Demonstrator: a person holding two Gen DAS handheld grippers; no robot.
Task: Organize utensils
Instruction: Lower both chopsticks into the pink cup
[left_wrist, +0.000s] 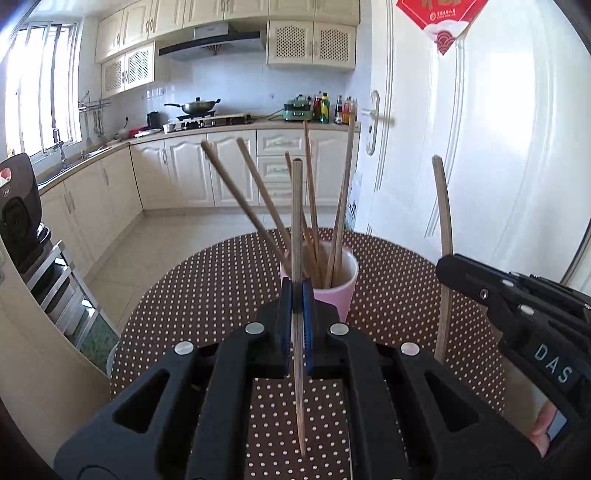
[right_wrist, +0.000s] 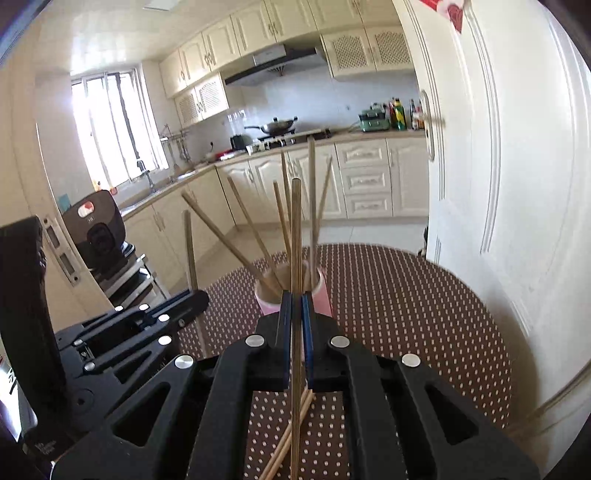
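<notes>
Left wrist view: left gripper (left_wrist: 297, 291) pinches chopstick (left_wrist: 296, 221) upright.

left tongs (left_wrist: 296, 291) clamped, right tongs (right_wrist: 296, 301) clamped

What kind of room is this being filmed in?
A home kitchen, most likely: a wok sits on a stove under a range hood, cream cabinets line the walls, and a sink lies below the window.
</notes>
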